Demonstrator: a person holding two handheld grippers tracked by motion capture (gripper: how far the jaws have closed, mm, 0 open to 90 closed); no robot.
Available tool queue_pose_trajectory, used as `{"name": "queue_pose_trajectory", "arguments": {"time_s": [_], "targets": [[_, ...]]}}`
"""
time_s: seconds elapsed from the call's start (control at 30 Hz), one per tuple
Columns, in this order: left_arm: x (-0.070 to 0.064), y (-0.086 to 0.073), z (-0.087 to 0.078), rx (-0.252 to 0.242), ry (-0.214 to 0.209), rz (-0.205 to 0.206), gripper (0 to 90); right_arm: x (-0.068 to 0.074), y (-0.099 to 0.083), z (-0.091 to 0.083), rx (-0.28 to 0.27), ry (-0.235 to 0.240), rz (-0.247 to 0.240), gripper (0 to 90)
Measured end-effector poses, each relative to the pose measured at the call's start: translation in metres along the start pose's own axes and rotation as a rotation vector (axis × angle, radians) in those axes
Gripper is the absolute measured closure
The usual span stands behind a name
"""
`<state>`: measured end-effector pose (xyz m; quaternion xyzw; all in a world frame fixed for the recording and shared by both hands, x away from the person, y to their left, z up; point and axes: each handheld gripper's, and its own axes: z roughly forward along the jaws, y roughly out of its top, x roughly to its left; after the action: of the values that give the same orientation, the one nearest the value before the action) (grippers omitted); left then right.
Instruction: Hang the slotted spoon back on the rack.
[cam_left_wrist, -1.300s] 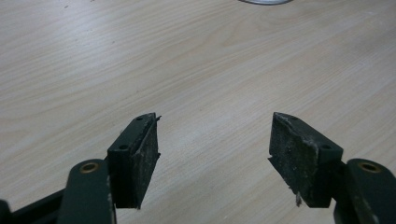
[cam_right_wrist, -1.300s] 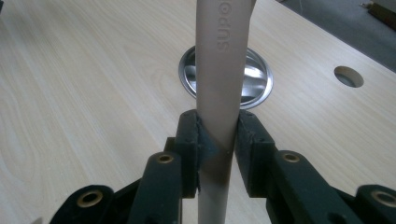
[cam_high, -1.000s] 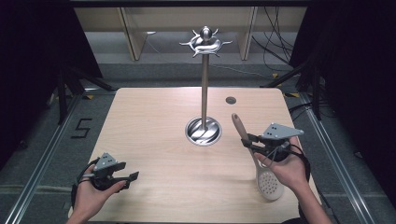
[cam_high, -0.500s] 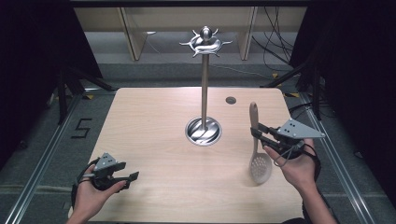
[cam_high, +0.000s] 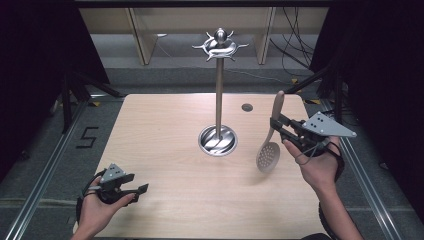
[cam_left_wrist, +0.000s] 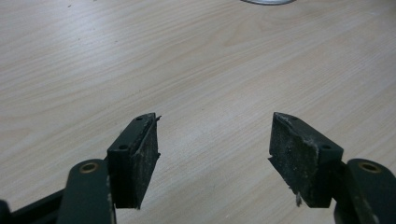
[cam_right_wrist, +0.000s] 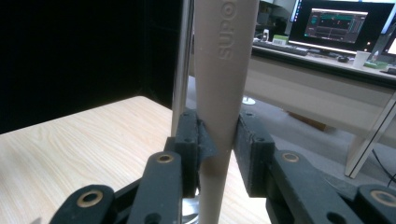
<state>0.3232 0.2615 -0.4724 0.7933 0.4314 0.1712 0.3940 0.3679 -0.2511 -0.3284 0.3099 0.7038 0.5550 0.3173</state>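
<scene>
A beige slotted spoon hangs upright above the table's right half, its perforated bowl low and its handle up. My right gripper is shut on the spoon handle, whose embossed lettering shows between the jaws. A metal utensil stand, with a round base and hooked top, rises at the table's middle; its pole stands just behind the handle. At the near left corner, my left gripper rests low over the wood. Its pads stand open with bare wood between them.
The light wooden table has a small dark hole at its far right. Metal rails run along both sides of the table. A desk with a lit monitor stands beyond the table in the right gripper view.
My right gripper has lifted the spoon off the table and swung it upright, moving it up and toward the stand. The left gripper has stayed put.
</scene>
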Motion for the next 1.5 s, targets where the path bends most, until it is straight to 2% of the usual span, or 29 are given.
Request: {"name": "queue_pose_trajectory", "arguments": {"time_s": [0.1, 0.17, 0.2, 0.27, 0.37, 0.4, 0.6, 0.63, 0.67, 0.7, 0.77, 0.87, 1.03, 1.2, 1.23, 1.5], "targets": [[0.001, 0.000, 0.000, 0.006, -0.007, 0.009, 31.8, 0.001, 0.003, 0.001, 0.004, 0.004, -0.007, 72.8], [0.000, 0.000, 0.000, -0.002, -0.007, -0.004, 31.8, 0.001, 0.006, 0.002, 0.002, -0.002, -0.015, 72.8], [-0.001, 0.000, 0.000, -0.002, -0.007, -0.007, 31.8, 0.003, 0.006, 0.002, 0.006, 0.002, 0.003, 72.8], [0.001, 0.001, 0.000, 0.004, -0.006, 0.009, 31.9, 0.002, 0.008, 0.002, -0.001, -0.006, -0.014, 72.8], [0.001, 0.001, 0.000, 0.005, -0.006, 0.008, 31.8, 0.003, 0.010, 0.003, 0.002, 0.004, 0.000, 72.8], [0.000, 0.000, 0.000, -0.002, -0.008, -0.005, 31.9, 0.005, 0.012, 0.003, 0.003, 0.007, 0.000, 72.8], [0.000, 0.000, 0.000, -0.001, -0.006, -0.006, 31.9, 0.007, 0.017, 0.006, 0.003, 0.012, -0.013, 72.8], [0.001, 0.001, 0.000, 0.007, -0.006, 0.010, 31.8, 0.007, 0.019, 0.007, 0.006, 0.016, -0.021, 72.8], [0.000, 0.000, 0.000, 0.000, -0.007, -0.002, 31.8, 0.008, 0.020, 0.007, 0.003, 0.016, -0.016, 72.8], [0.001, 0.001, 0.000, 0.007, -0.006, 0.010, 31.8, 0.009, 0.021, 0.008, 0.003, 0.012, -0.006, 72.8], [0.001, 0.001, 0.000, 0.006, -0.006, 0.011, 31.8, 0.009, 0.022, 0.009, -0.004, 0.012, -0.023, 72.8], [0.001, 0.001, -0.001, 0.004, -0.005, 0.009, 31.8, 0.012, 0.027, 0.015, 0.009, 0.014, -0.015, 72.8], [0.002, 0.000, 0.000, -0.009, -0.006, 0.009, 31.8, 0.015, 0.032, 0.022, -0.005, 0.014, -0.033, 72.8], [0.001, 0.000, -0.001, -0.008, -0.005, -0.001, 31.8, 0.018, 0.035, 0.027, 0.000, 0.027, -0.018, 72.8], [0.001, 0.000, -0.001, -0.008, -0.003, 0.001, 31.8, 0.018, 0.036, 0.029, -0.012, 0.018, -0.032, 72.8], [0.001, 0.000, -0.001, -0.006, -0.004, 0.003, 31.8, 0.022, 0.040, 0.037, -0.005, 0.037, -0.009, 72.8]]}}
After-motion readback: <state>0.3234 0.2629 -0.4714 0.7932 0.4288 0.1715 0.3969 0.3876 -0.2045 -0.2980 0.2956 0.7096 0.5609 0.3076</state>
